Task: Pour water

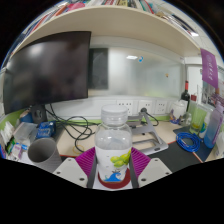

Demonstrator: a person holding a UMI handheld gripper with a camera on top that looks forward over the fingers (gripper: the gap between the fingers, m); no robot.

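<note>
Gripper view: gripper (113,166) clamped on a clear bottle (113,145), above the worktop (165,150); grey cup (43,152) nearby.

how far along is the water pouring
Done: the tool has the bottle between its pink pads, apparently gripped, upright and cap on. In hand: holding it above the desk, with the grey cup off to one side. Left: take off the cap, move over the cup and tip; no tilt or water flow shows yet.
</note>
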